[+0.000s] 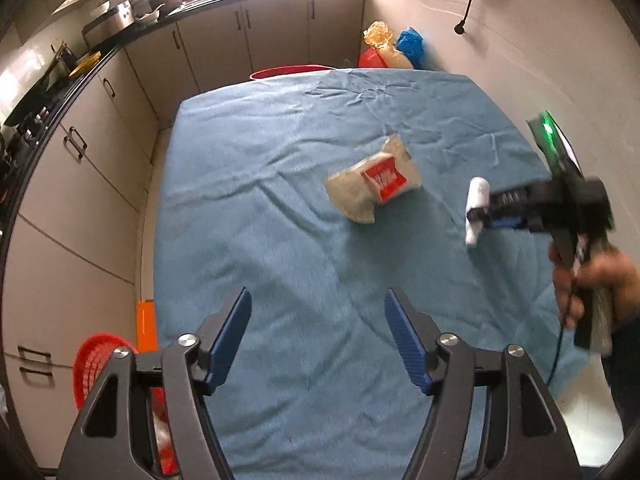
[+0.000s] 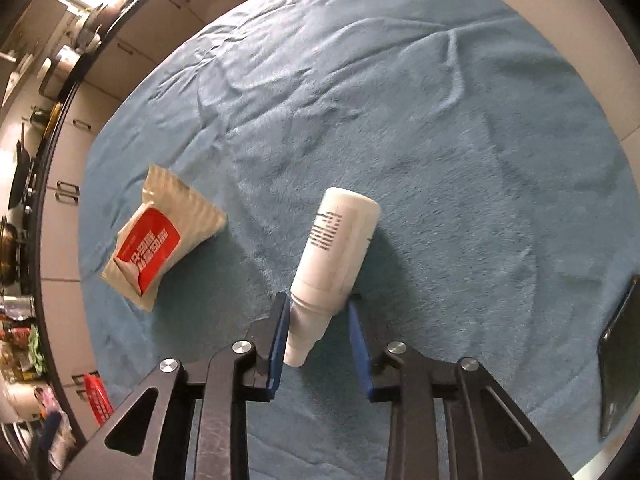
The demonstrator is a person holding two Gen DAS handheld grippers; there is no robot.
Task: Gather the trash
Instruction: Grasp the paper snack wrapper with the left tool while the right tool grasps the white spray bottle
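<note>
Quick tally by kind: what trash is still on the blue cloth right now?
White plastic bottle, its neck between the right gripper's jaws: 1
Beige packet with a red label, lying free: 1
Total: 2

white bottle [image 2: 336, 256] lying on blue cloth, red-labelled packet [image 2: 160, 236] flat nearby to its left
</note>
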